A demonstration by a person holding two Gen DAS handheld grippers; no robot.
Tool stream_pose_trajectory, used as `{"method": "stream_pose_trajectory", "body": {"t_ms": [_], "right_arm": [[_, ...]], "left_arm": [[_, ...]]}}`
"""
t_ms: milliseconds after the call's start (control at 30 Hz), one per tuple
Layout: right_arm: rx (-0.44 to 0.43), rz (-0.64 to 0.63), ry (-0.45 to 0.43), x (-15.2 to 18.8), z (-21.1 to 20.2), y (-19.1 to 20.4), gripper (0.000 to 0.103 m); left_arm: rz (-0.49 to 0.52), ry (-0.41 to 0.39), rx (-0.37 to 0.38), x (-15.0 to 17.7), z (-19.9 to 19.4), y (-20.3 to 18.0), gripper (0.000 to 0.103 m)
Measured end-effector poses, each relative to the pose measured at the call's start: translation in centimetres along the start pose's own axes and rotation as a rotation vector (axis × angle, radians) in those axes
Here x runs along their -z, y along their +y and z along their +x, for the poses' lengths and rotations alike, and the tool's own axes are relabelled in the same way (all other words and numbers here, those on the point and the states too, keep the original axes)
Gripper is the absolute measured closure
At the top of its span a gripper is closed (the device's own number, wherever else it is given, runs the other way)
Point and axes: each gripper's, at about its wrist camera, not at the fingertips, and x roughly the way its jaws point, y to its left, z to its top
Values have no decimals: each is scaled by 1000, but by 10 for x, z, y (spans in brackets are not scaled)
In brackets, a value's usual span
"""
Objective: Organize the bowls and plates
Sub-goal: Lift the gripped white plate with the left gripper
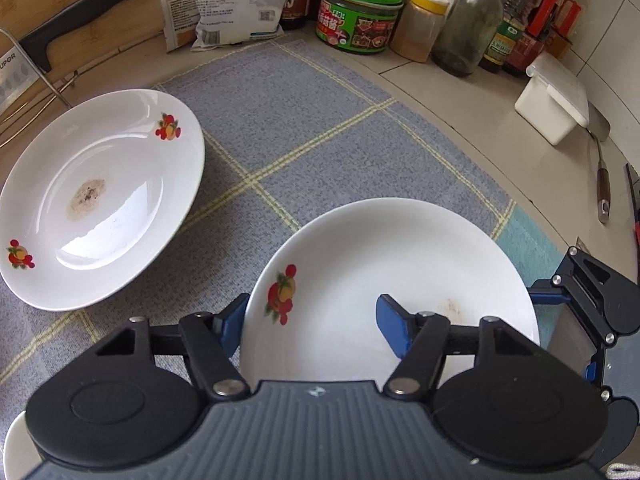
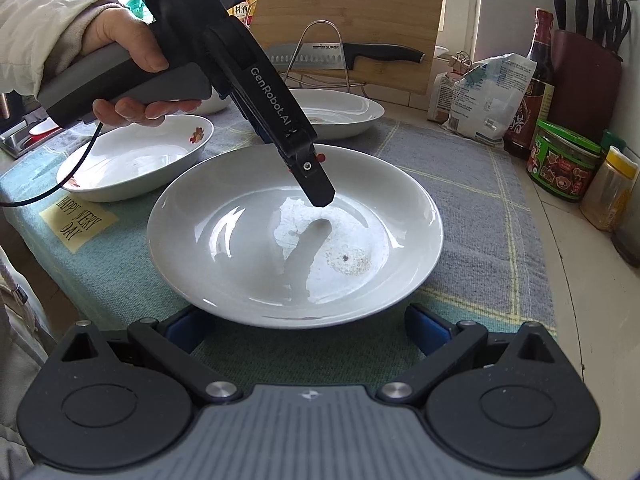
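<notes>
— Left fingers?
— My left gripper [image 1: 312, 324] straddles the plate [image 1: 380, 260] rim on the cloth [image 1: 300, 128]; whether it is clamped, I cannot tell.
— Right?
— My right gripper [image 2: 308, 332] is splayed, empty, at the plate's edge; second plate [image 1: 100, 200] well apart.

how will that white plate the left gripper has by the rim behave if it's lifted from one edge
The plate looks like glazed ceramic: stiff, probably heavy for its size. Its glossy surface may slip in the left hand-held gripper, which pinches only the near rim, so the far side would likely droop. It would chip if dropped.
</notes>
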Motion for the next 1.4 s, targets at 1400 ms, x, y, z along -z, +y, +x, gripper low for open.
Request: {"method": "stream_pose_trajectory", "body": {"t_ms": [1400], "right_arm": [[30,-4,42,-21,-8,-16,4]], "left_arm": [[129,-32,1,-31,-8,-19,37]]}}
